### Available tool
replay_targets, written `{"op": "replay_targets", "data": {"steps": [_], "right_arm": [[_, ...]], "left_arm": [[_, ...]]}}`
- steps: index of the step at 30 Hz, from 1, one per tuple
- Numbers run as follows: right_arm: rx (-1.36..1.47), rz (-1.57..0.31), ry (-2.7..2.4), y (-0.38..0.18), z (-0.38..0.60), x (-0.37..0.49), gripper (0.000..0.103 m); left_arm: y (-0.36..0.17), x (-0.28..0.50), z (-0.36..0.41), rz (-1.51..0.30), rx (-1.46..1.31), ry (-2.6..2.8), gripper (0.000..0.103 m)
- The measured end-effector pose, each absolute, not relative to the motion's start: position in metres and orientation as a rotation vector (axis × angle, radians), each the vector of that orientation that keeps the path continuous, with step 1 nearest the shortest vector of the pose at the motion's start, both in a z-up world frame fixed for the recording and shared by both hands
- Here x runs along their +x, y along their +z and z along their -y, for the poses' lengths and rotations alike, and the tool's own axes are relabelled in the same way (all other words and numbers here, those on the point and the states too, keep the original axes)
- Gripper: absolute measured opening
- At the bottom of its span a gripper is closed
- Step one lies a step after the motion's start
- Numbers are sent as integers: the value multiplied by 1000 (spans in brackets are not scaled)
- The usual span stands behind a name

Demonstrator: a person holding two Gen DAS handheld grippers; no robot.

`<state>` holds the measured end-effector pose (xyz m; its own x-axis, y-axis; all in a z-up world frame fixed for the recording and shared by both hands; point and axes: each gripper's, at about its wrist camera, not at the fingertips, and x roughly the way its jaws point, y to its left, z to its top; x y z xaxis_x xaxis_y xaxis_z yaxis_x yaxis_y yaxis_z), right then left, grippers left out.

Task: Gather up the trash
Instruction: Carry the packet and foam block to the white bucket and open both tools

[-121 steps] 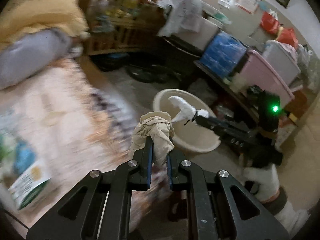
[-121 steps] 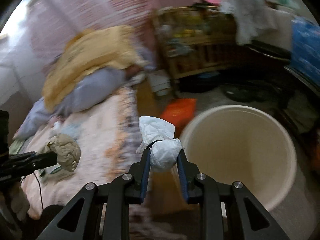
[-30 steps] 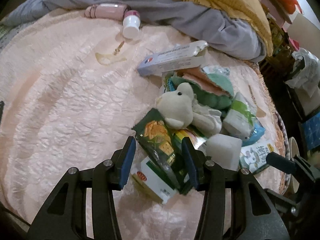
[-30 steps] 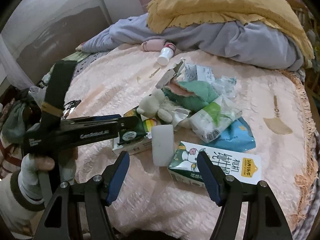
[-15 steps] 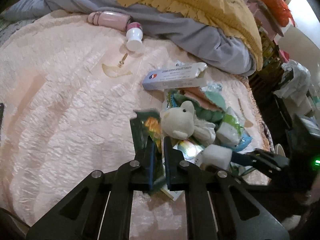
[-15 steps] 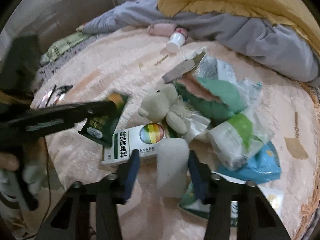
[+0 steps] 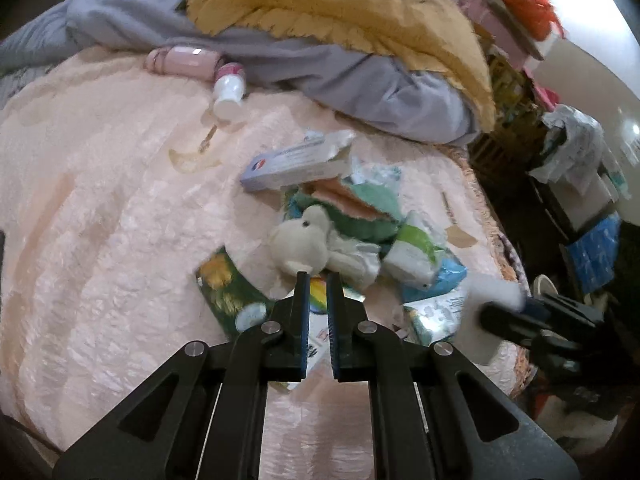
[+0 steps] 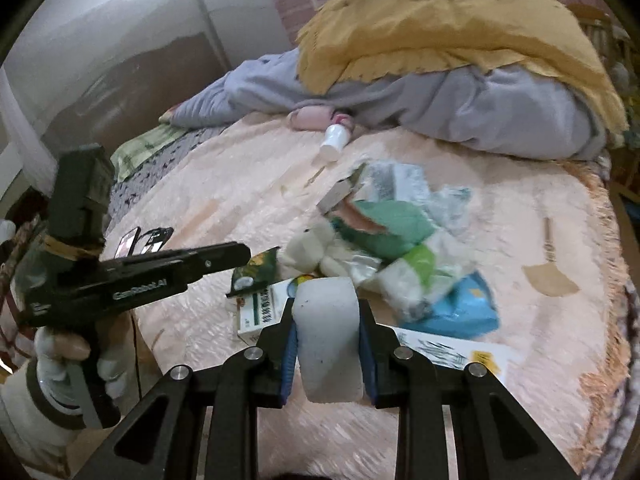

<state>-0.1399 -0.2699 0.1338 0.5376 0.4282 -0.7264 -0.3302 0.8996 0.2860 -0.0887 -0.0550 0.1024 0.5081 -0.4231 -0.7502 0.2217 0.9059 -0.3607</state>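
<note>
The right tongs (image 8: 326, 305) are pinching one white foam block (image 8: 329, 344). The block fills the gap between the two jaws, and its long side runs along them, pointing away toward the pile. The left tongs (image 7: 318, 277) are pressed nearly flat together. From the right side you can see one green snack bag (image 8: 256, 269) hanging at their tip, so I think they pinch its edge. The bag sticks out to the left of the jaws. Both bits of trash are up off the pink bed cover (image 7: 100, 216), near the front edge of the bed. The left tongs are on the left and the right tongs are on the right, with the pile just past them. The trash must go next to a bin, and I cannot see one for sure. Still on the bed I count one soft toy (image 7: 298, 246), one long blue and white box (image 7: 296, 165), one box with a rainbow spot (image 8: 262, 307), one flat carton (image 8: 452, 350), one blue bag (image 8: 462, 309) and one white bottle (image 8: 334, 142).
</note>
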Motion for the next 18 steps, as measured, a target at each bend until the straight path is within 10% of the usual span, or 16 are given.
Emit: {"op": "replay_targets", "data": {"steps": [3,7,18], "right_arm": [[141,-887,443,137,278,-148,26],[151,-894,446,135,282,-150,26],[163,-926,468,120,276,-147,26]], "left_arm": [[98,-87,38,-950,-270,-343,9],[82,-76,6,-986,-392,-273,52],[25,-32,14,-1111,-354,-140,58]]}}
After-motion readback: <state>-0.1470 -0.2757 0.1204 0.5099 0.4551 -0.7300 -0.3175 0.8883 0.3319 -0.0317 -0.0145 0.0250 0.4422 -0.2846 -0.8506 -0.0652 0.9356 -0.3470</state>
